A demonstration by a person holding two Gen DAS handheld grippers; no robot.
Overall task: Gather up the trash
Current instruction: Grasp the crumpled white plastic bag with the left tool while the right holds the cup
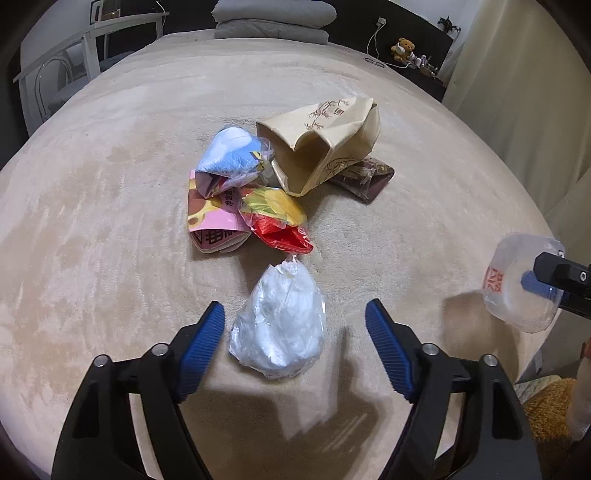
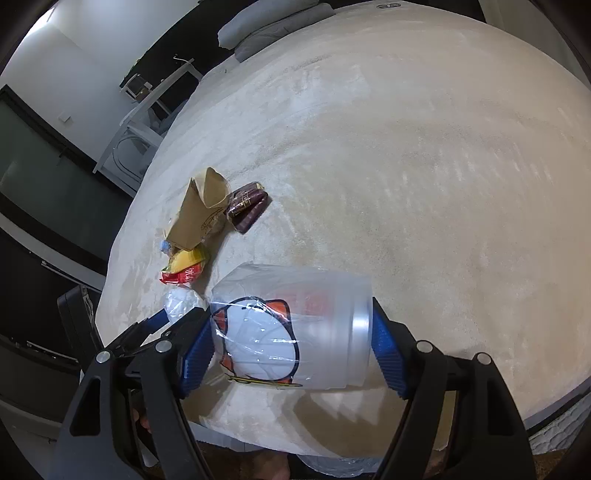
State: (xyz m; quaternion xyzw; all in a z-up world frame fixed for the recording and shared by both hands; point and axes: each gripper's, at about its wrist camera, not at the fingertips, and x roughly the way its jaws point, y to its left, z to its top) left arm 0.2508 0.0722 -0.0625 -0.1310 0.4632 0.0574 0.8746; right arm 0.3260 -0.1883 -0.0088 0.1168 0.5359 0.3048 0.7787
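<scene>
on a bed covered with a plush beige blanket (image 1: 110, 221), the left gripper (image 1: 295, 334) hangs low with its blue ribbed fingers (image 1: 205, 343) spread wide on either side of a crumpled clear plastic wrapper (image 1: 279, 325) with something white inside; the fingers are not touching it. the step in hand looks like picking up this piece of trash, and the next move likely calls for closing gently on the soft, crinkly bundle, which should give under pressure. the right gripper (image 2: 291, 343) pinches a frosted clear plastic cup (image 2: 295, 325) held on its side, squeezed between its blue pads; the cup is smooth and stiff, printed in orange, white and red. beyond the wrapper lies a loose heap of more trash: a red and yellow snack bag (image 1: 275, 221), a flat pink packet (image 1: 210, 221), a blue and white wrapper (image 1: 231, 158), a tan paper bag (image 1: 321, 144) lying open on its side, and a dark brown glossy wrapper (image 1: 365, 177) touching the paper bag. folded grey bedding (image 1: 273, 18) sits at the far end, well apart from the heap.
</scene>
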